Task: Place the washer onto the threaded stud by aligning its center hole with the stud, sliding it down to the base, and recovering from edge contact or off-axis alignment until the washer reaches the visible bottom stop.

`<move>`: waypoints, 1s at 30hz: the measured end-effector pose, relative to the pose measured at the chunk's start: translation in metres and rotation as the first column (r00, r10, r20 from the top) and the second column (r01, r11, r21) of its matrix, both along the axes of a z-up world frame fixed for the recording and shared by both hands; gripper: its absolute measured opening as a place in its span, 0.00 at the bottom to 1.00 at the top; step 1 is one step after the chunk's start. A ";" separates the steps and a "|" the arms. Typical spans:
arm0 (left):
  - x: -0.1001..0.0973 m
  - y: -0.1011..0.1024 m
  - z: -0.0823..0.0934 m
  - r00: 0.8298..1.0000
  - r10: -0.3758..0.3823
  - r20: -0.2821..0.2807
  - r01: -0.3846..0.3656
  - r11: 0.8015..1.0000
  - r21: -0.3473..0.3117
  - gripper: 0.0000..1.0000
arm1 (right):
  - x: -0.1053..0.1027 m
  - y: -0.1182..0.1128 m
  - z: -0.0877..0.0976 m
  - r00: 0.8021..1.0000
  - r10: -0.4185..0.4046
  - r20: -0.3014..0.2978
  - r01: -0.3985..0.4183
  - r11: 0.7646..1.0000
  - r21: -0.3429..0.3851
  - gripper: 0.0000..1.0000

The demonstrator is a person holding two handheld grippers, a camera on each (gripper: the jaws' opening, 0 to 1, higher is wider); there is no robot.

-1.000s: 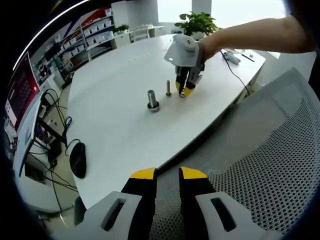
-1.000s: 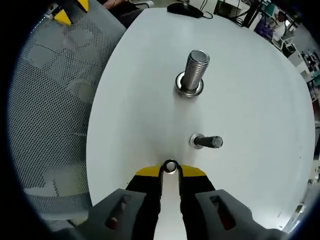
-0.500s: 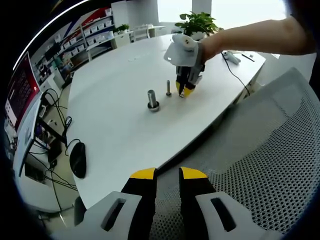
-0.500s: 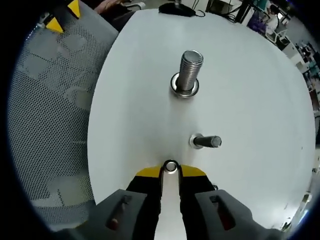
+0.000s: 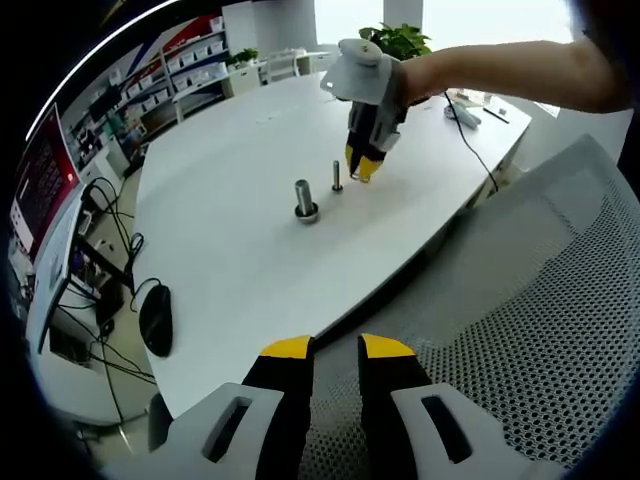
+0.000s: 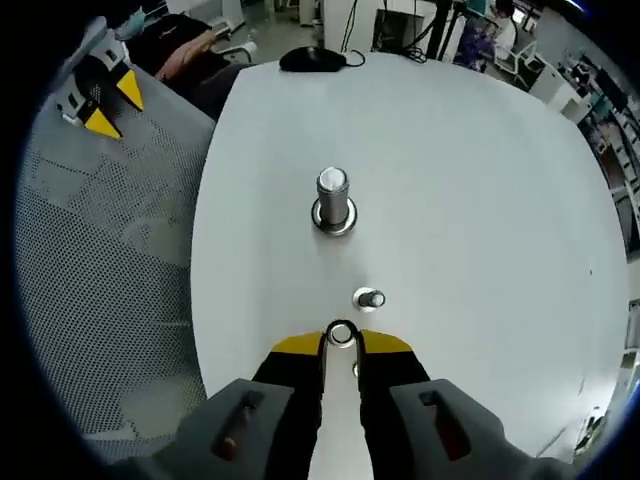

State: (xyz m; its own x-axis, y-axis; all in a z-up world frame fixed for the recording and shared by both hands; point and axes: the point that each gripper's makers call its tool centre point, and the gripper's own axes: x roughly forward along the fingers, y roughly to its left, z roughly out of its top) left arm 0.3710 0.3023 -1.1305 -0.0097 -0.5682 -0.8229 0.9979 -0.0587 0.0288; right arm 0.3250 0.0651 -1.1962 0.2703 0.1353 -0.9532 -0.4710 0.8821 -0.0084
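Note:
My right gripper (image 6: 341,340) is shut on a small silver washer (image 6: 341,333), held ring-on between its yellow tips. Just beyond it the thin stud (image 6: 369,298) stands on the white table (image 6: 480,220), seen almost end-on. Farther off is the thick threaded stud (image 6: 332,190) with a washer at its base (image 6: 333,218). In the left gripper view the right gripper (image 5: 362,165) hangs in a hand above the table, right of the thin stud (image 5: 337,177) and the thick stud (image 5: 305,200). My left gripper (image 5: 335,350) stands open over the chair, nothing between its jaws.
A grey mesh chair (image 5: 520,330) sits at the table's near edge, with the left gripper (image 6: 100,95) above it. A black mouse (image 5: 155,318) lies at the table's left end, a potted plant (image 5: 395,40) and a cable (image 5: 470,140) at the far side.
The right gripper has lifted away from the table with the washer and now looks down on both studs from higher up. The left gripper has stayed still.

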 end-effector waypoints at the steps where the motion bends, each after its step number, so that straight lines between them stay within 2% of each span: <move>1: 0.000 0.000 0.000 1.000 0.000 0.000 0.000 1.000 0.000 0.15 | 0.001 -0.001 0.002 1.000 -0.001 0.001 0.001 1.000 -0.002 0.14; 7: 0.000 0.000 0.000 1.000 0.001 0.000 -0.001 1.000 0.000 0.15 | 0.006 0.000 0.020 0.999 -0.005 0.034 0.006 1.000 -0.026 0.14; 12: 0.001 0.000 0.000 1.000 0.002 0.000 -0.002 1.000 -0.001 0.15 | 0.014 -0.001 0.024 0.998 -0.002 0.058 0.004 0.999 -0.033 0.14; 20: 0.001 0.000 0.000 1.000 0.004 0.001 -0.004 1.000 -0.001 0.16 | 0.025 -0.005 0.019 0.997 -0.010 0.078 0.013 0.999 -0.050 0.14; 30: 0.001 0.001 0.000 1.000 0.005 0.001 -0.005 1.000 -0.001 0.16 | 0.027 -0.006 0.013 0.999 -0.006 0.051 0.009 0.999 -0.053 0.14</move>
State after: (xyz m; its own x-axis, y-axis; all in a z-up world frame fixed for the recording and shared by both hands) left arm 0.3715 0.3028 -1.1305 -0.0056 -0.5687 -0.8225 0.9981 -0.0533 0.0301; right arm 0.3518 0.0593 -1.1828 0.3198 0.0827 -0.9439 -0.4624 0.8831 -0.0793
